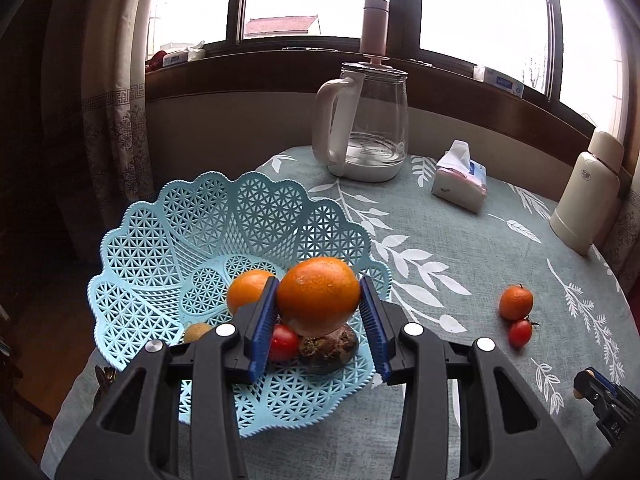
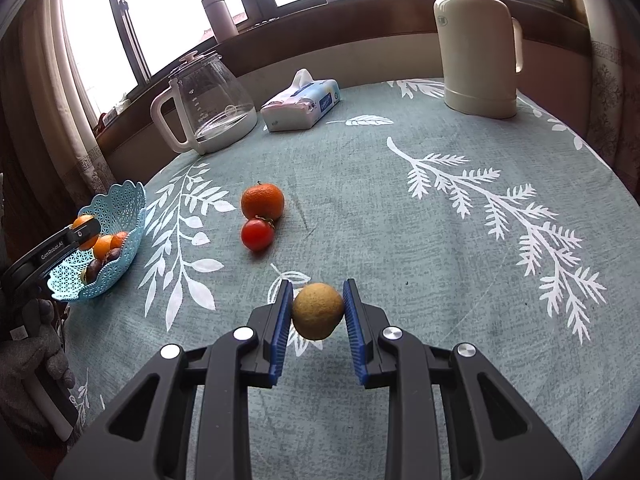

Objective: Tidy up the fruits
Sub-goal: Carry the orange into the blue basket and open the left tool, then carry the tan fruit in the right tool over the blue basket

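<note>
Blue-padded left claw [image 1: 319,316] is clamped on a large round orange [image 1: 319,295] above the pale-blue lattice plastic basket [image 1: 168,232]; release is judged next. Right claw [image 2: 317,312] is clamped on a yellow-brown round fruit [image 2: 317,310] over the leaf-patterned tabletop [image 2: 400,240], well apart from the basket.

The left gripper [image 1: 319,312] reaches forward with its two blue-padded fingers [image 1: 264,324] spread about as wide as the orange [image 1: 319,296] between them; the left pad touches it, the right pad sits just beside it. From the right wrist view, a gloved hand [image 2: 36,356] holds this gripper's handle. The right gripper [image 2: 317,312] points forward and slightly down, its pads closed against both sides of a yellowish-brown fruit [image 2: 317,310], which it holds above the surface [image 2: 400,240].
</note>
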`<action>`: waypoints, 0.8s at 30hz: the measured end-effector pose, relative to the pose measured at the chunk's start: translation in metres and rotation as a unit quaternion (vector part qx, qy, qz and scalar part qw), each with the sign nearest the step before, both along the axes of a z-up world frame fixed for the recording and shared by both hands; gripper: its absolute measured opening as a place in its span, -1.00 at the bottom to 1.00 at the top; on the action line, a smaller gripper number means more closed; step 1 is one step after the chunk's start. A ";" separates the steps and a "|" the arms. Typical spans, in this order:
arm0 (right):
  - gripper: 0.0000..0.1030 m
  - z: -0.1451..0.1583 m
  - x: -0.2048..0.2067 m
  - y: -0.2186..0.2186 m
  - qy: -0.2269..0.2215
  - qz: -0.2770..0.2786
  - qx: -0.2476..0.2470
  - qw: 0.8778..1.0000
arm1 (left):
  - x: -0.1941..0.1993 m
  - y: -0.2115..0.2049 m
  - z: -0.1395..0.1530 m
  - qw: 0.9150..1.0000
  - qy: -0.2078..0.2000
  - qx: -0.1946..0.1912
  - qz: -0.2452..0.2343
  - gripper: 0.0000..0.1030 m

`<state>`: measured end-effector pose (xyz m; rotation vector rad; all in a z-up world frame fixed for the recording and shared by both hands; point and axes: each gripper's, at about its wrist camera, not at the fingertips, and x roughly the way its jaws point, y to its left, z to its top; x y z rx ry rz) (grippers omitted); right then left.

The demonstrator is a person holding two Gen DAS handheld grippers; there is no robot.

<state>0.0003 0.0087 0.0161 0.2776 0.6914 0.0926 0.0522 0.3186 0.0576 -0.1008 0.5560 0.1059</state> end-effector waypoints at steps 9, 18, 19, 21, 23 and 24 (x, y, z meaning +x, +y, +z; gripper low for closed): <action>-0.49 -0.001 0.000 0.002 0.003 -0.002 -0.006 1.000 | 0.003 0.023 -0.007 1.000 0.005 -0.007 0.029 -0.19; -0.49 -0.002 0.002 0.003 0.007 -0.004 -0.013 1.000 | 0.000 0.051 -0.010 0.997 -0.003 -0.032 0.073 -0.17; -0.49 -0.002 0.002 0.003 0.008 -0.004 -0.014 1.000 | -0.001 0.054 -0.009 0.996 -0.006 -0.034 0.076 -0.16; -0.49 -0.002 0.002 0.003 0.009 -0.004 -0.015 1.000 | -0.004 0.058 -0.007 0.996 -0.011 -0.038 0.080 -0.16; -0.49 -0.002 0.002 0.004 0.010 -0.005 -0.016 1.000 | -0.006 0.063 -0.005 0.995 -0.015 -0.041 0.085 -0.16; -0.49 -0.002 0.002 0.004 0.010 -0.005 -0.017 1.000 | -0.008 0.066 -0.004 0.995 -0.017 -0.043 0.087 -0.16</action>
